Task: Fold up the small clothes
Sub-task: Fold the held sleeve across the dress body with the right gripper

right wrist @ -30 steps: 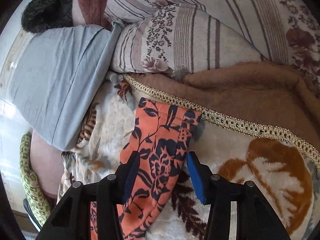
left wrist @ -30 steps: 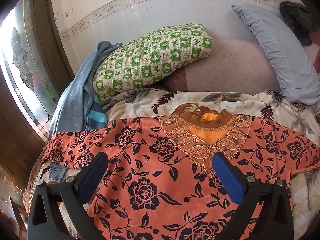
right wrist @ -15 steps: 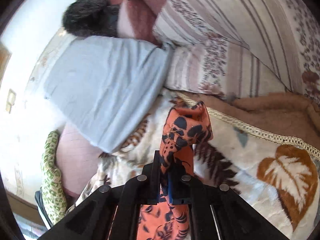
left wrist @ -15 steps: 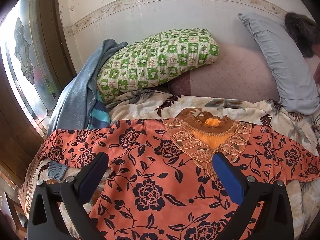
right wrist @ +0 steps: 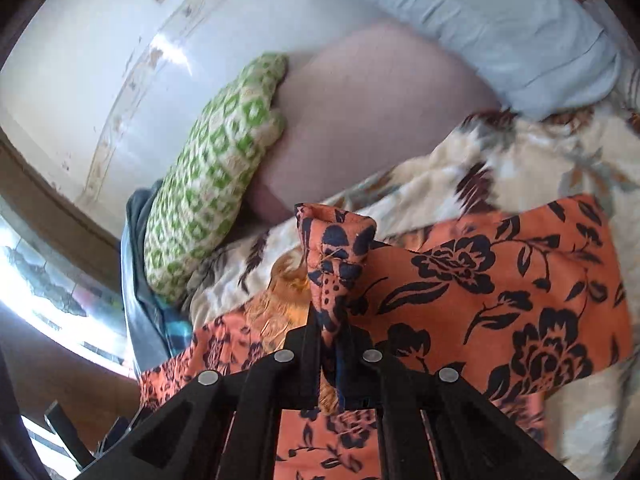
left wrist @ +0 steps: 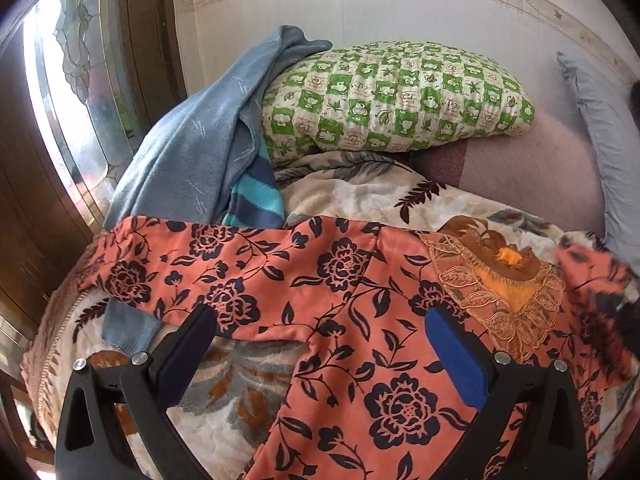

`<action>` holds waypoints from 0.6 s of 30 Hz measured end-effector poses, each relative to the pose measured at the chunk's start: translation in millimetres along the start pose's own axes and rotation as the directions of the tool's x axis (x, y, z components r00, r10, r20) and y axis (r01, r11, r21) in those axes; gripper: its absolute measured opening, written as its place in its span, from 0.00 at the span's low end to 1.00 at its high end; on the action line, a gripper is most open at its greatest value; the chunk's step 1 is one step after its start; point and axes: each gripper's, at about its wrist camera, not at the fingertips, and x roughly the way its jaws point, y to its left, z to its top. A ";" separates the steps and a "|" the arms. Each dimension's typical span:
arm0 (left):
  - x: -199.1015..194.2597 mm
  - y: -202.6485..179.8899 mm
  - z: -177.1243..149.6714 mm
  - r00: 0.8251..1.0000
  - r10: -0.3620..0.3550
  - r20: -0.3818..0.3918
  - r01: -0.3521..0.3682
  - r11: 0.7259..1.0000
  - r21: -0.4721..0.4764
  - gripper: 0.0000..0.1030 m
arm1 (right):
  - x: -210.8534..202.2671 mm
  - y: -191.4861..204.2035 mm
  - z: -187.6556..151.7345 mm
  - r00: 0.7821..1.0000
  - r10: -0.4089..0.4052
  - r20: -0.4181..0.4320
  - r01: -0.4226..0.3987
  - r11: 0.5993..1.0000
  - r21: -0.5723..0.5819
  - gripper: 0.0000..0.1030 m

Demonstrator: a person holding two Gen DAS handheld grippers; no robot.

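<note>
- The orange floral top (left wrist: 360, 320) lies spread on the patterned blanket (left wrist: 360, 196) that covers the bed; its lace neckline (left wrist: 500, 300) faces the pillows at the head edge; one sleeve (left wrist: 168, 264) stretches out flat toward the window-side edge of the bed.
- The left gripper (left wrist: 320, 344) hangs over the top's chest with its jaws spread wide; nothing sits between the pads, and whether they touch the cloth I cannot tell.
- The right gripper (right wrist: 328, 344) has its jaws pressed together, pinching the cuff of the other sleeve (right wrist: 336, 248); the cuff bunches up above the fingertips and the sleeve is lifted over the body of the top, near the neckline.
- A green checked pillow (left wrist: 400, 96) leans against the wall at the head of the bed; a blue cloth (left wrist: 200, 140) drapes beside it, touching the flat sleeve's edge; a pale blue pillow (right wrist: 500, 28) lies at the other head corner; the right wrist view is blurred.
</note>
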 end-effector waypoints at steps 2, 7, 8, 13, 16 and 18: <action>15.1 1.0 1.8 0.997 -0.054 -0.052 0.052 0.998 -0.038 1.00 | 37.3 10.2 -22.7 0.999 0.020 -0.050 -0.021 0.999 -0.029 0.05; 52.2 -16.2 -9.2 0.970 -0.168 -0.177 0.156 0.985 -0.080 1.00 | 96.1 7.2 -63.1 0.981 0.015 -0.191 -0.040 0.991 -0.128 0.12; 57.1 -22.3 -12.1 0.963 -0.185 -0.197 0.172 0.982 -0.080 1.00 | 98.0 2.9 -60.5 0.974 0.054 -0.221 -0.083 0.989 -0.125 0.15; 60.7 -66.1 -17.7 0.935 -0.271 -0.228 0.264 0.963 -0.062 1.00 | 34.6 -10.5 -39.2 0.978 0.134 -0.163 -0.167 0.963 -0.212 0.88; 64.1 -96.2 -21.4 0.943 -0.211 -0.259 0.221 0.975 0.010 1.00 | -6.1 -31.8 -22.6 0.970 0.214 -0.115 -0.229 0.964 -0.133 0.89; 69.1 -108.7 -25.8 0.950 -0.159 -0.269 0.179 0.982 0.051 1.00 | -36.3 -60.6 -18.1 0.972 0.236 -0.022 -0.237 0.970 -0.046 0.87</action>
